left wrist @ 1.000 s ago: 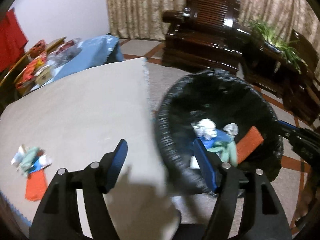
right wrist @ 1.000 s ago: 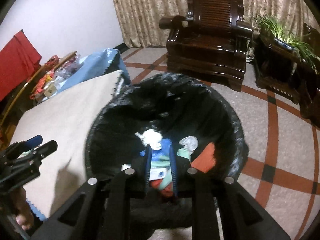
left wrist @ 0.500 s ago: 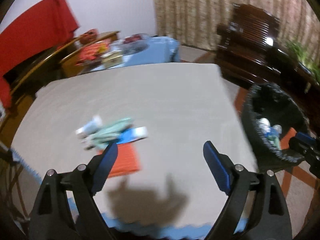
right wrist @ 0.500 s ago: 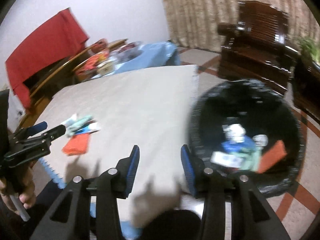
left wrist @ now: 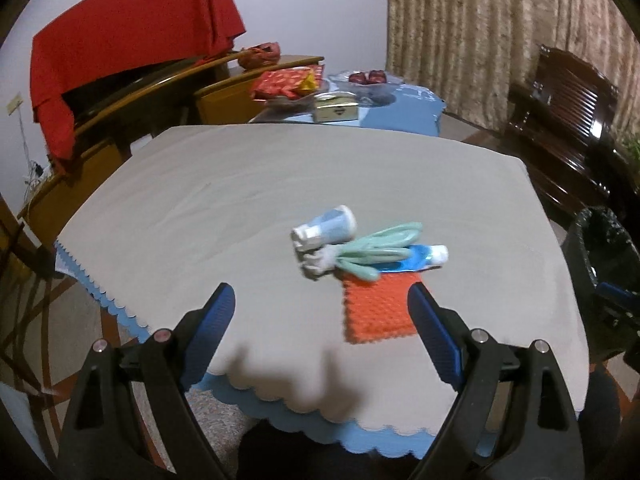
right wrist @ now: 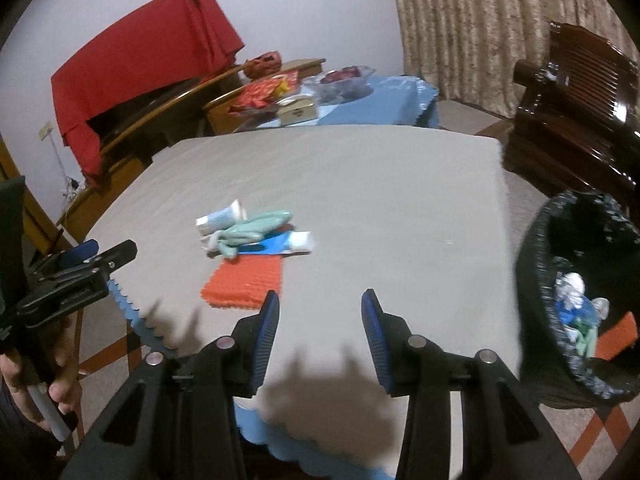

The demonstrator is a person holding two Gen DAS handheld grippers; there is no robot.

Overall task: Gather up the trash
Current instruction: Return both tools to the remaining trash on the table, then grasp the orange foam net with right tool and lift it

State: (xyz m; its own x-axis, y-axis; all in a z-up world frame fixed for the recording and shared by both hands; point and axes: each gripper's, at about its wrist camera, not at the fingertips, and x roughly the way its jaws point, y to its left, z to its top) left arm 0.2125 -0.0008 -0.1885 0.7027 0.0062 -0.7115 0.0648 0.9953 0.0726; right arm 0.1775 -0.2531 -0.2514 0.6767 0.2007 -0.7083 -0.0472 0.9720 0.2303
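Observation:
A small pile of trash lies on the grey tablecloth (left wrist: 280, 176): an orange textured pad (left wrist: 376, 308), a blue and white tube (left wrist: 416, 258), a pale green looped piece (left wrist: 380, 248) and a light blue bottle (left wrist: 328, 228). My left gripper (left wrist: 322, 312) is open and empty just before the orange pad. My right gripper (right wrist: 320, 320) is open and empty over the table's near edge, right of the pile (right wrist: 248, 236). The black-lined trash bin (right wrist: 580, 280) stands on the floor at the right with trash inside.
A dark wooden armchair (right wrist: 576, 104) stands behind the bin. A blue-covered table (left wrist: 384, 104) with boxes and bowls is at the back, next to wooden furniture draped in red cloth (left wrist: 132, 36). The left gripper also shows in the right wrist view (right wrist: 80, 272).
Both grippers swung from over the bin back to the table. The right gripper opened and the trash it held now lies in the bin. The left gripper has neared the pile.

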